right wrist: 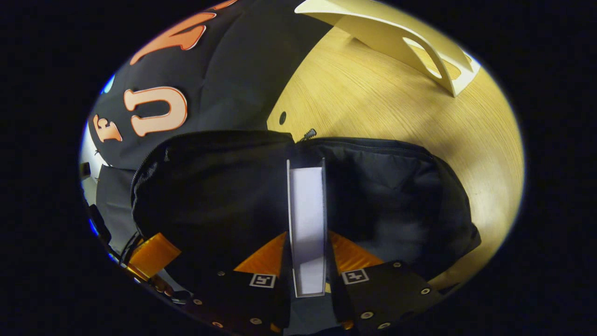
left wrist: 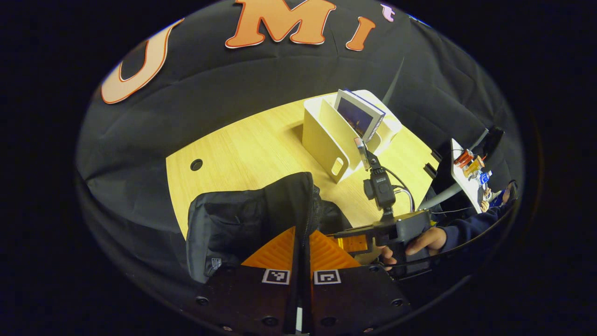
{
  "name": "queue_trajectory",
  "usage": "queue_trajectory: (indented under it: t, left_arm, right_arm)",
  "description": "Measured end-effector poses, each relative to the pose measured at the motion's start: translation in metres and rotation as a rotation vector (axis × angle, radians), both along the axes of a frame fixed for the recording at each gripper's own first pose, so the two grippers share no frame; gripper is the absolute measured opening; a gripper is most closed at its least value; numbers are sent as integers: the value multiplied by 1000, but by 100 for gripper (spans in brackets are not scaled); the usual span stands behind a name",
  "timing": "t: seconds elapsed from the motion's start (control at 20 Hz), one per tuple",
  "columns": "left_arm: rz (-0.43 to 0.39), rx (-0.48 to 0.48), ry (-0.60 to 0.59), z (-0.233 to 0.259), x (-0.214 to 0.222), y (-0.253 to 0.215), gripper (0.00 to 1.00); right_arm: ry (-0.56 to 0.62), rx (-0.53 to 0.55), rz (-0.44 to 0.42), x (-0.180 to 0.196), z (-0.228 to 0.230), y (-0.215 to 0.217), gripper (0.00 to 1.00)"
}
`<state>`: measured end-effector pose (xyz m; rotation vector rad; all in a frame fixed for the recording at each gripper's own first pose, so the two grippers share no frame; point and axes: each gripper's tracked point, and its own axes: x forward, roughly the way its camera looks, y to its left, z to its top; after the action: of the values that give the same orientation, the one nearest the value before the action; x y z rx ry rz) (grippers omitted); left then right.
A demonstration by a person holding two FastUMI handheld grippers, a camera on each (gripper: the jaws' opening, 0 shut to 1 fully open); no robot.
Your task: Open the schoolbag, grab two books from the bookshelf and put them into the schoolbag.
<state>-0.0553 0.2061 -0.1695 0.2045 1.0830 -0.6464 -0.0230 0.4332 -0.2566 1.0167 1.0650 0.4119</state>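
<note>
On the light wood table (left wrist: pixel 242 149) the black schoolbag (right wrist: pixel 224 186) stands w/ its top unzipped, mouth facing the right gripper (right wrist: pixel 305 273). That gripper's fingers are clamped on a book (right wrist: pixel 306 219), edge-on, pages toward the cam, its far end hanging in the bag opening, not yet let go as far as I can tell. Left gripper (left wrist: pixel 301 275) has its fingers pinched together on the bag's rim fabric by the zipper, seems to be holding the mouth up and open. In left gripper view the schoolbag (left wrist: pixel 252 219) sits near the table's front edge, the cream bookshelf (left wrist: pixel 326 135) behind it, apart from the bag, w/ a second book (left wrist: pixel 357 116) leaning in its slot. A hand (left wrist: pixel 422 240) holds the other gripper at right. Handling, my read: the book looks thin and stiff, light, prob a smooth cover so it could slip if pinched only at a corner; best held mid-spine or mid-edge, as now. Bag is soft nylon-type cloth, floppy, will sag shut if the rim is dropped, so keep the pinch near the zipper seam where the fabric is thickest. Book in the shelf: take it by the top edge that sticks above the divider, lift straight up.
</note>
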Motion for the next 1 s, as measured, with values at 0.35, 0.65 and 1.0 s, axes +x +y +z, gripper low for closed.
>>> queue_trajectory:
  t: [0.35,0.65,1.0]
  left_arm:
    - [22,37,6,-15,-1,-3,5]
    - [73,55,32,-26,-8,-10,5]
    - [99,74,69,-43,-12,-23,5]
  right_arm:
    - [-32,-187,186,-24,-3,-41,63]
    - [-15,-368,266,-38,-1,-113,97]
    - [-10,-614,323,-36,16,-220,98]
